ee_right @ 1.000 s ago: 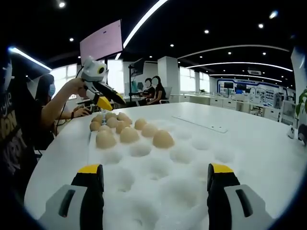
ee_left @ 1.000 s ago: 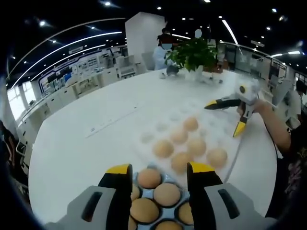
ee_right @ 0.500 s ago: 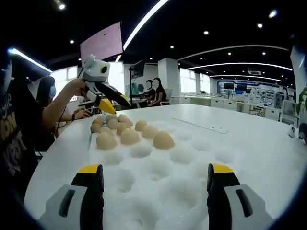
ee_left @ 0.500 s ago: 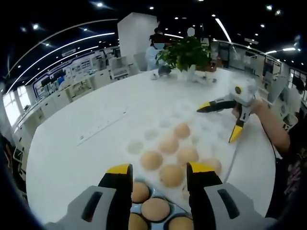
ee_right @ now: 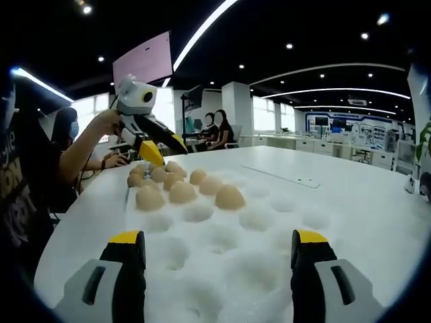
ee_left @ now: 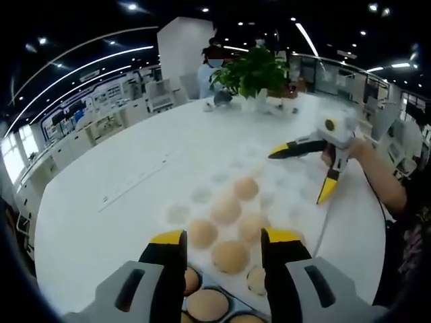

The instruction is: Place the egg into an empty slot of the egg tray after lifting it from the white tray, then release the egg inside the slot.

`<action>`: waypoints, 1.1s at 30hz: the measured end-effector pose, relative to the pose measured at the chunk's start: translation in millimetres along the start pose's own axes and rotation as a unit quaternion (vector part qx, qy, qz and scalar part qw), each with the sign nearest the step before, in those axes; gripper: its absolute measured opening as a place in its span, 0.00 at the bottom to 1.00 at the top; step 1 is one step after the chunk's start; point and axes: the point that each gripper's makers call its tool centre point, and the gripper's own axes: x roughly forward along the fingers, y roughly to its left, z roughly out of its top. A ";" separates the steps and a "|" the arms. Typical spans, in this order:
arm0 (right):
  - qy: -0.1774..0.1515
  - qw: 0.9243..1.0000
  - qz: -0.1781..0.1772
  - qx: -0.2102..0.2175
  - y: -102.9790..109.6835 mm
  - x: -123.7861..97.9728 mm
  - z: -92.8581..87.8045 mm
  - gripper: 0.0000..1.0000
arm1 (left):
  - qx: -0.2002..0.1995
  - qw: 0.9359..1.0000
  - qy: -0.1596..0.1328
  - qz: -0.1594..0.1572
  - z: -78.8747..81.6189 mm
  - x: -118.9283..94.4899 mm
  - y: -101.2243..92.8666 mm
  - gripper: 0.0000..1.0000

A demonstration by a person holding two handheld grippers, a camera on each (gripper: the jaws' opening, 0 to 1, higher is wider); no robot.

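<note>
Your big round white table (ee_left: 101,222) holds the white foam tray with round dips (ee_right: 269,222). Five brown eggs (ee_left: 226,210) sit in its dips. The blue egg tray with more eggs (ee_left: 205,304) lies just before it, close to you. A green potted plant (ee_left: 250,67) stands at the table's far side.

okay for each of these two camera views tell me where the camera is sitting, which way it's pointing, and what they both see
Left gripper view: rides on the left gripper, above the near end of the white tray, looking down across its eggs toward a potted plant; its open jaws rise from below.
Right gripper view: rides on the right gripper, low over empty dimples, facing the person's hand.
Shared: the white tray, its eggs, and each view catches the other gripper.
</note>
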 end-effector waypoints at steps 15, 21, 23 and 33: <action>-0.012 1.000 0.005 0.005 0.3 -0.8 1.9 0.93 | 0.012 1.000 0.001 -0.020 12.2 20.3 -1.1 0.44; -0.014 1.000 0.006 0.006 -0.1 -0.8 2.6 0.93 | 0.015 0.999 0.006 -0.028 14.1 28.6 -0.7 0.44; -0.015 1.000 0.006 0.006 0.0 -0.9 2.7 0.93 | 0.015 0.999 0.007 -0.031 15.7 30.4 -0.3 0.44; -0.017 1.000 0.008 0.007 0.8 -1.6 2.9 0.93 | 0.025 0.999 0.011 -0.036 20.8 39.0 -7.7 0.43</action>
